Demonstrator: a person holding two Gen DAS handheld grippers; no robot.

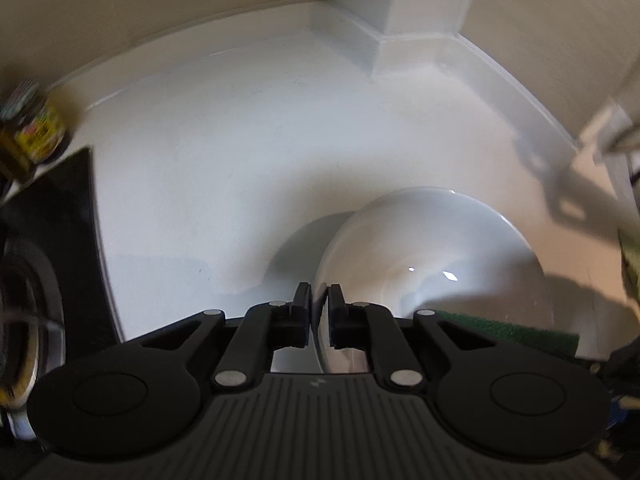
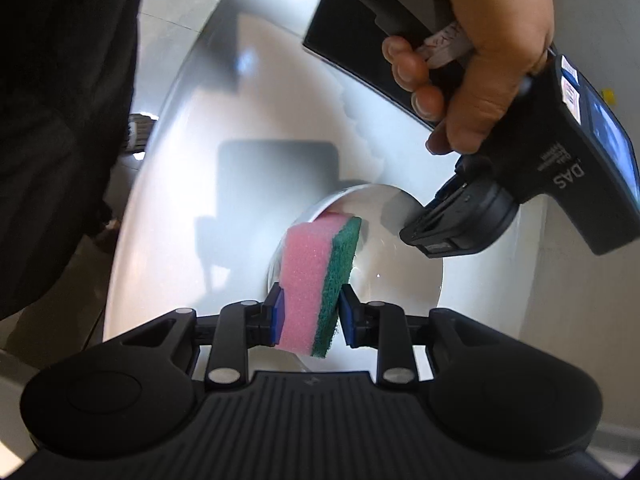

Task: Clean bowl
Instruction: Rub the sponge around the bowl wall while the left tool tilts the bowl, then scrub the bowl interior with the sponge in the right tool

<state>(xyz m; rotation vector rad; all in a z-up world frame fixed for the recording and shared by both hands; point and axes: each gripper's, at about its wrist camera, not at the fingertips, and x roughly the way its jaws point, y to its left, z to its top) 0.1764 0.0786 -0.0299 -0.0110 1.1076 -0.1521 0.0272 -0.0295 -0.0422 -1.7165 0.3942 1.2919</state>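
White counter lay under everything. Nearest, the left gripper pinched the bowl by its rim; the right gripper clamped a sponge – pink only in its own view – inside the bowl. Beyond, a blurred jar sat half cut off.

— Left gripper?
— Pinched on the near rim of the white bowl, over the white bench.
— Inside the bowl?
— Green sponge, low right.
— Far left?
— Blurred jar, beside a black stove.
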